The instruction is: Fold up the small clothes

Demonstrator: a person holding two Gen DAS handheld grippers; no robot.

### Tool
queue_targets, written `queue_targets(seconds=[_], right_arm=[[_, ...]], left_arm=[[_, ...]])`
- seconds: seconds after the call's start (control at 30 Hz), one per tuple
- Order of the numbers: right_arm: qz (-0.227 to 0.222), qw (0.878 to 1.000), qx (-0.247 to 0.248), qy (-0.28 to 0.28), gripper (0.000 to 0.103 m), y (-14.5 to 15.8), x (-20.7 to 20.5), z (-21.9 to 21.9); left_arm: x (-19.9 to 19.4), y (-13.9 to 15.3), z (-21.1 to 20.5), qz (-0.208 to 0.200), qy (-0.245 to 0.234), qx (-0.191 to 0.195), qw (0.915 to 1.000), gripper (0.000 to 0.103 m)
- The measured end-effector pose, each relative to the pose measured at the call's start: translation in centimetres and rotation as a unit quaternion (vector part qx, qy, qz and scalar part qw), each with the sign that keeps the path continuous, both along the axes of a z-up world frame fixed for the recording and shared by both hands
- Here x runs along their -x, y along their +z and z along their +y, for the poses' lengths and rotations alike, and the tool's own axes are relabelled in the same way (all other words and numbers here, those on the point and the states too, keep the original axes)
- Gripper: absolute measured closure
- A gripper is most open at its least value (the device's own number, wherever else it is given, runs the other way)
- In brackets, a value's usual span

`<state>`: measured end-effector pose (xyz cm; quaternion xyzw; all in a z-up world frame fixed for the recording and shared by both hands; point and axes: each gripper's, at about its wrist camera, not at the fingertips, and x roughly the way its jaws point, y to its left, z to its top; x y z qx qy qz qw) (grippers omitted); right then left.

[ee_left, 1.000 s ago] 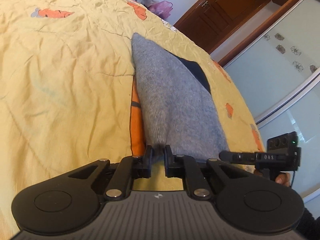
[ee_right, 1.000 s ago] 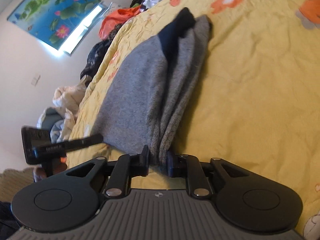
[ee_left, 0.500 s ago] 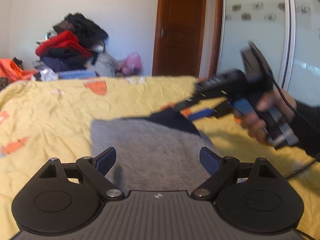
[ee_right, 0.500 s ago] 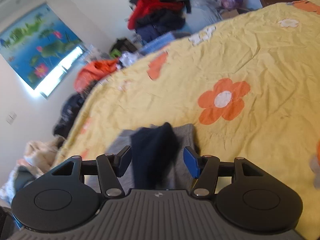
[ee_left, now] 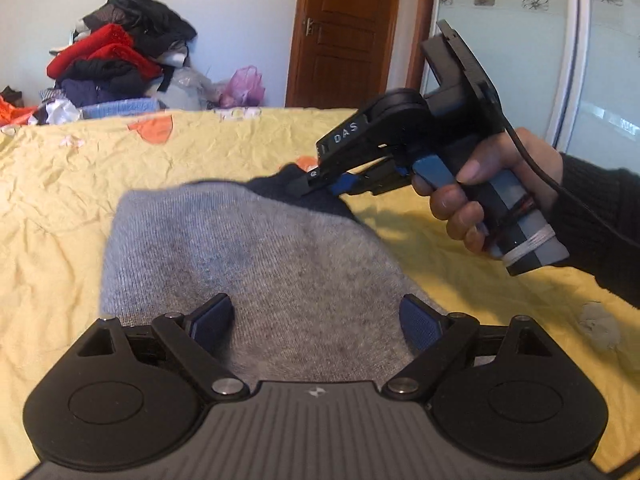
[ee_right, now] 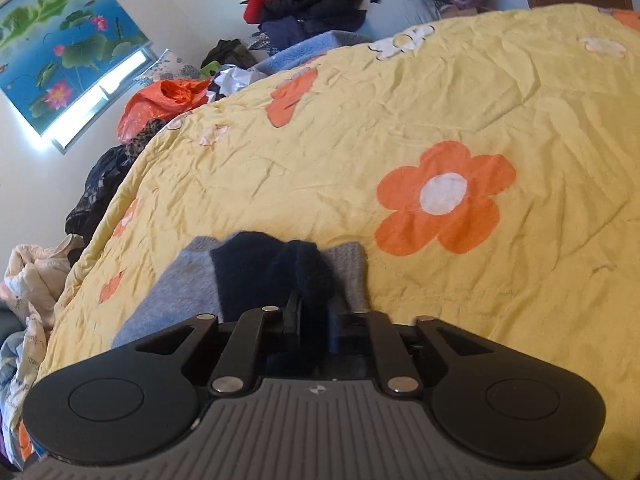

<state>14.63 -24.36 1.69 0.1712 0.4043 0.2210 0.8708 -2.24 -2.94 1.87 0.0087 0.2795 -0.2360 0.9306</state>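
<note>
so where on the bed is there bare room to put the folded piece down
Bare yellow bedspread lies right of the grey garment, around the orange flower, and left of the garment toward the bed edge. The far edge is crowded by the clothes pile. The right claw occupies the navy end.

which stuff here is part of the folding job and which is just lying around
In the job:
- grey garment with dark navy part
- right gripper, shut on the navy part
- left gripper, open over the garment

Lying about:
- clothes heap
- pink bag
- orange bag
- yellow flowered bedspread, just the surface
</note>
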Motion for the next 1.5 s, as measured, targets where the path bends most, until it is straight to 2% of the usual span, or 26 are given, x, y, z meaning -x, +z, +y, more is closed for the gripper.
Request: queue_targets(seconds=[0.1, 0.13, 0.2, 0.27, 0.37, 0.43, 0.53, 0.6, 0.67, 0.7, 0.77, 0.8, 0.87, 0.9, 0.97, 1.0, 1.07, 1.13, 1.17, 1.2, 1.23, 1.27, 1.33, 1.4, 1.47, 1.5], right_arm=[[-0.066, 0.998, -0.015, -0.019, 0.069, 2.4, 3.6, -0.5], [-0.069, 0.997, -0.036, -0.014, 0.069, 2.9, 4.6, -0.5], [-0.058, 0.996, -0.063, 0.01, 0.069, 3.1, 6.0, 0.4], [-0.047, 0.995, -0.074, 0.037, 0.069, 2.7, 6.6, 2.1], [-0.008, 0.998, -0.054, 0.038, 0.063, 0.7, 6.0, 4.0], [-0.018, 0.998, -0.048, 0.024, 0.08, -0.8, 5.9, 3.7], [-0.007, 0.996, -0.083, 0.014, 0.084, -1.6, 6.0, 2.4], [-0.004, 0.998, -0.069, 0.007, 0.083, -0.8, 6.3, 2.6], [-0.005, 0.998, -0.063, -0.007, 0.076, 0.4, 7.6, 2.6], [-0.011, 0.998, -0.069, -0.007, 0.068, 1.0, 8.7, 2.6], [-0.019, 0.995, -0.097, 0.01, 0.062, 1.6, 11.0, 2.3], [-0.013, 0.994, -0.109, 0.022, 0.059, 1.6, 12.1, 2.1], [0.004, 0.994, -0.1, 0.036, 0.058, 0.6, 13.4, 2.4], [0.02, 0.995, -0.088, 0.04, 0.058, -0.5, 13.6, 2.5], [0.018, 0.995, -0.097, 0.027, 0.08, -2.2, 14.0, 1.7], [0.031, 0.995, -0.096, 0.01, 0.102, -2.5, 14.0, 1.0], [0.049, 0.992, -0.116, -0.008, 0.101, -2.0, 14.2, -0.4], [0.032, 0.994, -0.107, -0.009, 0.086, -0.4, 15.1, -1.7], [0.019, 0.995, -0.093, -0.013, 0.078, 0.6, 15.6, -2.4], [0.0, 0.998, -0.065, -0.022, 0.051, 1.8, 16.3, -3.1], [-0.022, 0.999, -0.035, -0.029, 0.035, 2.9, 17.1, -3.9], [-0.043, 0.999, -0.008, -0.031, 0.033, 3.8, 17.9, -4.9], [-0.069, 0.996, 0.053, -0.038, 0.037, 5.6, 19.4, -7.1], [-0.082, 0.987, 0.123, -0.061, 0.037, 7.1, 20.6, -9.9], [-0.091, 0.968, 0.217, -0.091, 0.036, 8.6, 21.6, -13.1], [-0.098, 0.951, 0.273, -0.107, 0.034, 9.3, 22.1, -14.8]], left_arm=[[1.9, 1.9, 2.1, -0.039, 0.003, 0.019, 0.9991, 0.012], [2.1, 2.4, 2.5, -0.054, 0.006, 0.016, 0.9984, 0.011], [1.3, 2.7, 2.9, -0.061, 0.007, 0.001, 0.9981, 0.011], [-0.5, 2.0, 2.5, -0.039, 0.011, -0.023, 0.9989, 0.011], [-1.5, 0.3, 1.8, -0.019, 0.02, -0.047, 0.9985, 0.011], [-1.2, -0.3, 1.0, -0.024, 0.014, -0.06, 0.9978, 0.011], [-1.2, -1.0, -0.1, -0.028, 0.006, -0.078, 0.9966, 0.011], [-1.2, -0.7, -0.1, -0.024, 0.01, -0.069, 0.9973, 0.011], [-0.6, -0.1, 0.5, -0.032, 0.017, -0.06, 0.9976, 0.011], [0.1, 0.4, 1.0, -0.038, 0.018, -0.051, 0.9978, 0.011], [1.7, 1.1, 2.2, -0.045, 0.017, -0.026, 0.9985, 0.011], [2.4, 1.2, 2.7, -0.043, 0.015, -0.018, 0.9988, 0.01], [2.9, 0.8, 3.3, -0.017, 0.008, -0.014, 0.9997, 0.01], [2.9, 0.2, 3.3, -0.003, 0.004, -0.023, 0.9997, 0.01], [3.0, -0.9, 3.2, -0.005, 0.008, -0.046, 0.9989, 0.01], [3.2, -0.9, 3.1, -0.011, 0.009, -0.049, 0.9987, 0.01], [3.7, -0.1, 3.5, -0.02, 0.015, -0.037, 0.999, 0.01], [4.6, 0.7, 4.5, -0.041, 0.031, -0.024, 0.9984, 0.01], [4.9, 1.1, 5.2, -0.05, 0.043, -0.021, 0.9976, 0.01], [5.0, 1.4, 5.9, -0.055, 0.054, -0.022, 0.9968, 0.01], [5.0, 1.6, 6.8, -0.055, 0.069, -0.026, 0.9957, 0.01], [4.9, 1.8, 7.7, -0.055, 0.086, -0.029, 0.9943, 0.01], [5.0, 2.1, 9.9, -0.054, 0.12, -0.038, 0.9906, 0.01], [5.3, 2.4, 12.2, -0.054, 0.149, -0.06, 0.9856, 0.01], [5.3, 3.0, 14.7, -0.07, 0.164, -0.114, 0.9773, 0.01], [5.3, 3.5, 16.0, -0.083, 0.171, -0.149, 0.9705, 0.01]])
